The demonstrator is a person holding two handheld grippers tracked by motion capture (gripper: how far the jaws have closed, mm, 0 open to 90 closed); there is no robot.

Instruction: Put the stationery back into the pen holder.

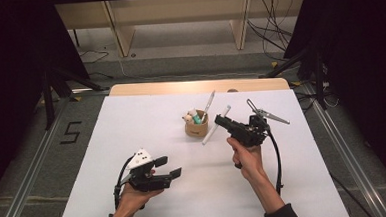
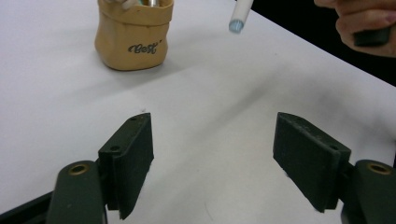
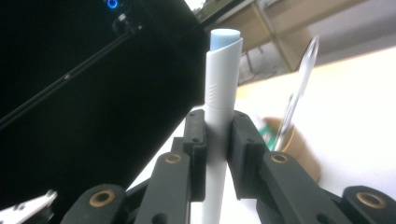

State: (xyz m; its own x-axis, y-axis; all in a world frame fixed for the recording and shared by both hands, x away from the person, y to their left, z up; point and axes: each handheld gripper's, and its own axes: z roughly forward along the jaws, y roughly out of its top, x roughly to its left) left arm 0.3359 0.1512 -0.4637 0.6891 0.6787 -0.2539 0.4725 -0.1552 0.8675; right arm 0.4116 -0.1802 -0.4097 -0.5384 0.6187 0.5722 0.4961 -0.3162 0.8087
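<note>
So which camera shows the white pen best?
The right gripper view: the white pen stands close up, pinched in the right claw. The high view shows it whole but small beside the tan pot; the left gripper view catches its tip.

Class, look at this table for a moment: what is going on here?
A person works at a white table with a tool in each hand. The right tool is shut on a white pen with a blue end, held in the air beside a small tan holder that has other pens and items in it. The left tool is open with nothing between its jaws, low over the table nearer the person.
</note>
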